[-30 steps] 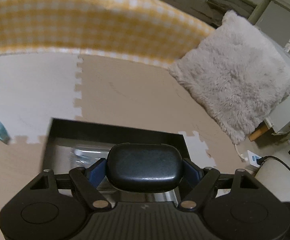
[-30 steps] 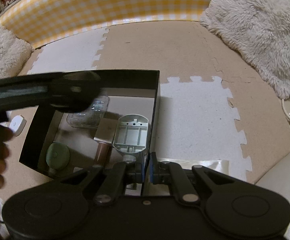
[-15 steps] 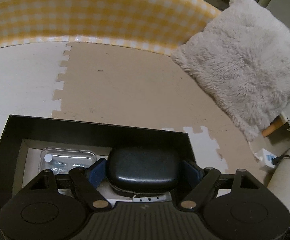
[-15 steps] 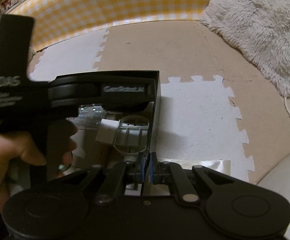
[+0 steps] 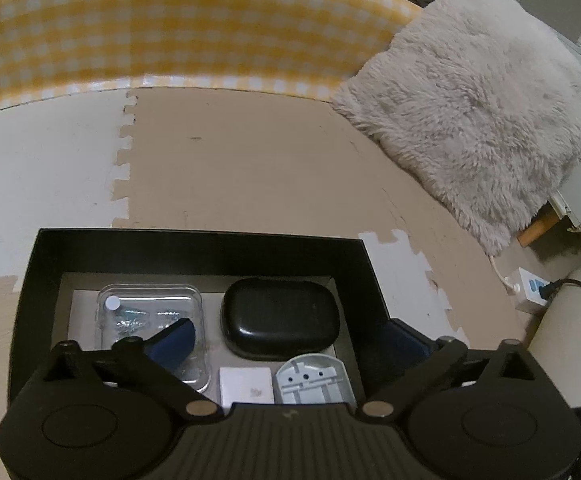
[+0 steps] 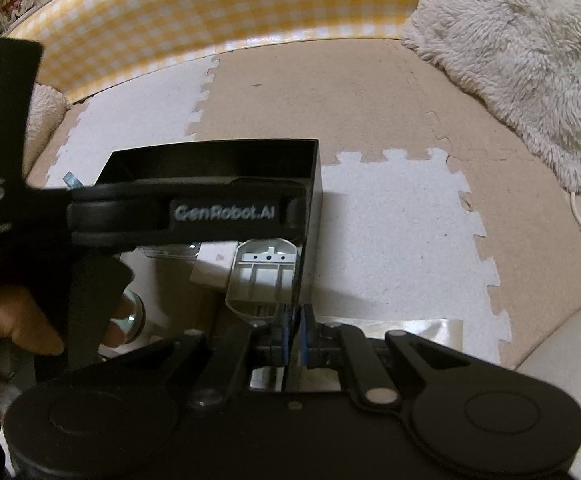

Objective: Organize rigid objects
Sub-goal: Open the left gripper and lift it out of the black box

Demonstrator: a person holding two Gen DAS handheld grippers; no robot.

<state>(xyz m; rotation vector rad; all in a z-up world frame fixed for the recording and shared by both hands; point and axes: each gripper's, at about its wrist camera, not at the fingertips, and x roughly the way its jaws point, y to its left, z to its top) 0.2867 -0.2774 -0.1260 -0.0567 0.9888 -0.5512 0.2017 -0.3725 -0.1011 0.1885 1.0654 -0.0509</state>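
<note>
A black box [image 5: 194, 245] sits on the foam floor mat. Inside it lie a black oval case [image 5: 279, 323], a clear plastic pack of screws [image 5: 150, 312], a white block [image 5: 245, 386] and a grey plastic bracket [image 5: 313, 380]. My left gripper [image 5: 288, 342] is open above the box, with the black case lying free between its fingers. My right gripper [image 6: 295, 336] is shut on the box's right wall [image 6: 309, 232]. The right wrist view shows the left gripper [image 6: 186, 216] over the box, hiding part of its contents.
A yellow checked bumper [image 5: 170, 32] borders the mat at the back. A grey fluffy cushion [image 5: 466, 112] lies at the right. A white power strip with a cable [image 5: 530, 290] sits at the far right. A shiny foil sheet [image 6: 418, 330] lies beside the box.
My left gripper moved over the box with the black case, lowered it and opened. The case now lies in the box. My right gripper kept its hold on the box wall.
</note>
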